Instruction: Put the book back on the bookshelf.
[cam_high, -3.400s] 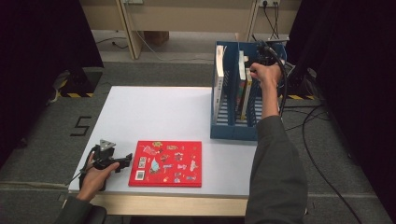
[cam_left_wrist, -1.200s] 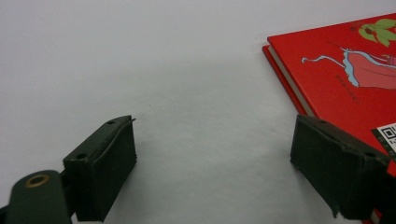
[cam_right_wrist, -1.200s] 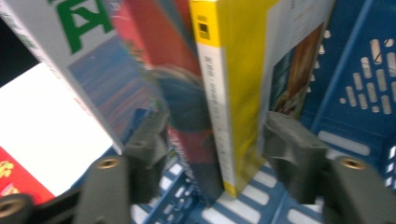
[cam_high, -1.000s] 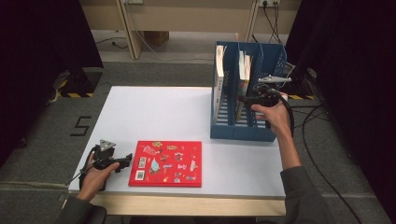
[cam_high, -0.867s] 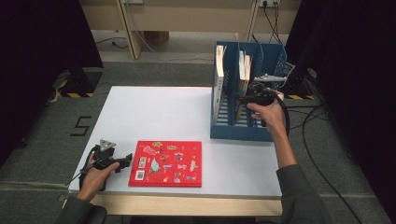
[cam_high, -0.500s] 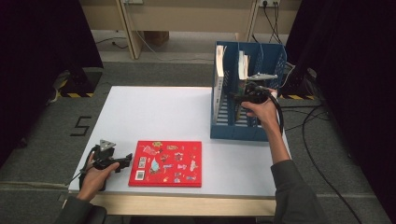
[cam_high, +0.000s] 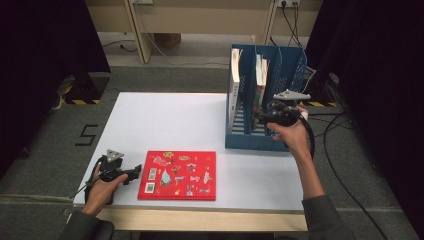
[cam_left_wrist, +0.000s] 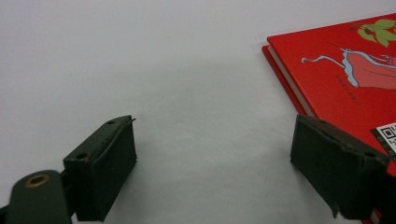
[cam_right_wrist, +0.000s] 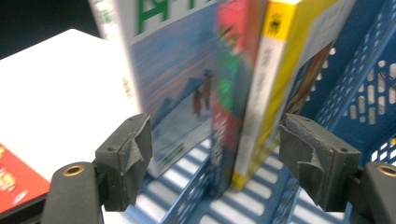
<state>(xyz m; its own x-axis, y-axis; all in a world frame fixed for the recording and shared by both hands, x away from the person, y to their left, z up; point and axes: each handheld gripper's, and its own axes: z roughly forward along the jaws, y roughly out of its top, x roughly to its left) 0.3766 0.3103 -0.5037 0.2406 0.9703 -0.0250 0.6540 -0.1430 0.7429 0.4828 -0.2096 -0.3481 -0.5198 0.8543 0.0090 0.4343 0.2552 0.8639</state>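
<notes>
Right tool had swung down from the rack's top to its front.
Left tool, released, rested beside the red book flat on the counter; right tool, released, faced upright books in the rack.

Right hand-held gripper at blue file rack, red book on table

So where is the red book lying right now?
In the high view, the red book lies flat at the table's near edge, just right of the left gripper and well left of the blue file rack.
</notes>
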